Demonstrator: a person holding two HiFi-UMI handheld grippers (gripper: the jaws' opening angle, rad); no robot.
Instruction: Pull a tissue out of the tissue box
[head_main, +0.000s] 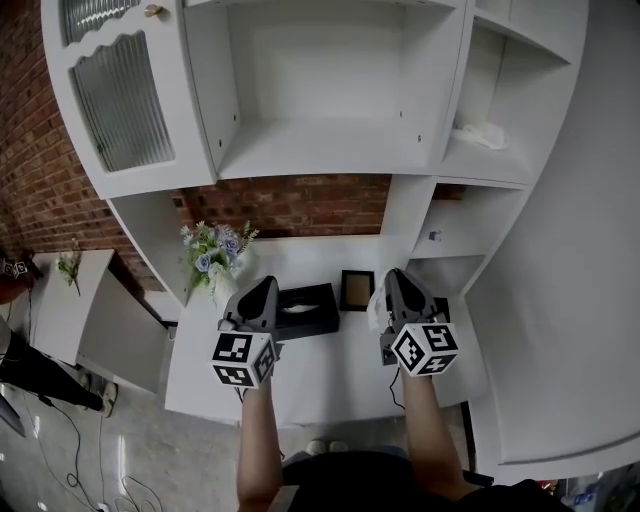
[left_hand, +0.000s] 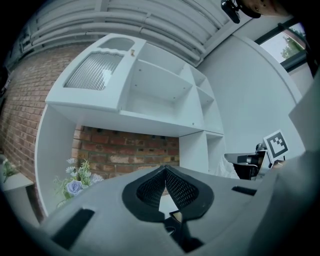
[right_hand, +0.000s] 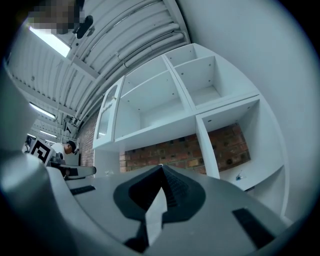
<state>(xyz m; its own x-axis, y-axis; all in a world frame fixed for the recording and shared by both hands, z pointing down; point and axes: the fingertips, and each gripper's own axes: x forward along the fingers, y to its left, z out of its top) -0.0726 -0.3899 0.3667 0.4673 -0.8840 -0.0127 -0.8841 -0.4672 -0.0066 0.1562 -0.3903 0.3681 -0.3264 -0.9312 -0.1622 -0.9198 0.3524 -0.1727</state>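
**While the tabletop (head_main: 330, 385) carries the tissue box (head_main: 305, 310), a tissue (head_main: 377, 305) is gripped**

The left gripper (left_hand: 164, 167), at the box's 9 o'clock, is closed and empty. The right gripper (right_hand: 161, 167), at 3 o'clock, pinches the white tissue.

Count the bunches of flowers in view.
2. One bunch stands on the white desk, just left of the black tissue box; a smaller bunch sits on the low cabinet at far left.
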